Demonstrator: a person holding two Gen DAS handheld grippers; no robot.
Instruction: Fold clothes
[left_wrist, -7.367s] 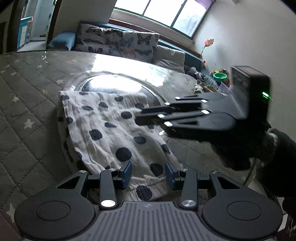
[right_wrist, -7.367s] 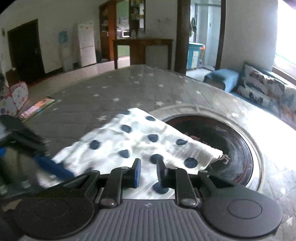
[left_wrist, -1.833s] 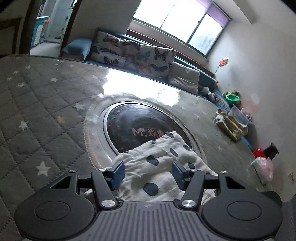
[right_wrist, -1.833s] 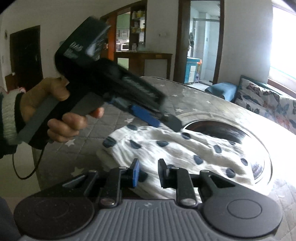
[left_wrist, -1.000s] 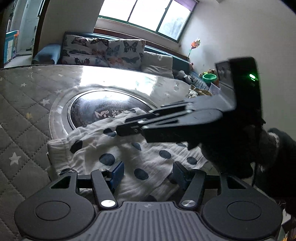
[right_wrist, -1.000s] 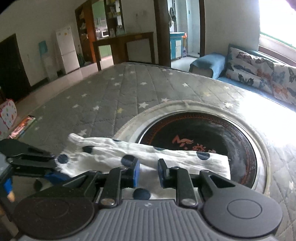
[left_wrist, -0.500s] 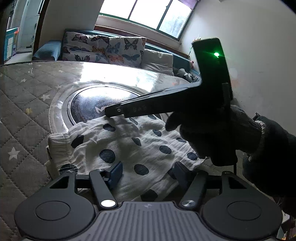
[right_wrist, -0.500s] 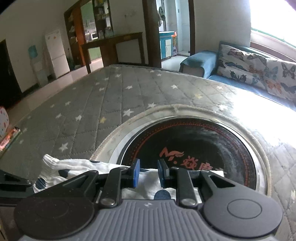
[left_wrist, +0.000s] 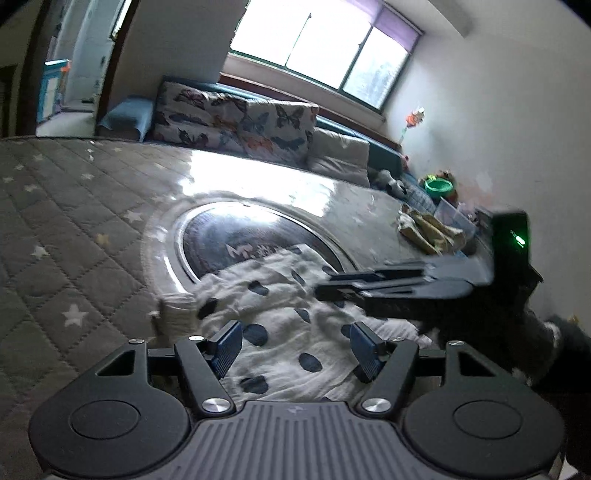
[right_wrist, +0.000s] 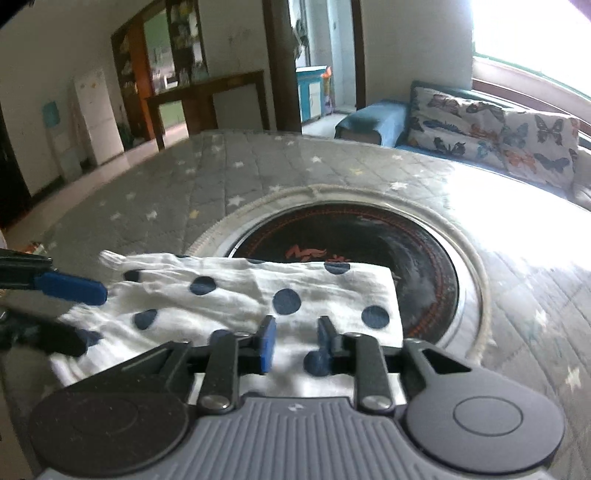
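One crinkled white dotted cloth (right_wrist: 236, 291) lying folded on quilted star-print mat (right_wrist: 258, 177).

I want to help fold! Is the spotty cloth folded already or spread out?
Folded: the spotty cloth lies doubled in layers, a straight edge crossing the dark round plate.

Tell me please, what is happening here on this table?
A person is folding a white cloth with dark dots, using two hand-held grippers. The cloth lies partly folded on the quilted grey table cover, its far edge over the round dark plate in the middle. The left gripper is open just above the cloth. The right gripper is also open, low over the near side, and holds nothing.
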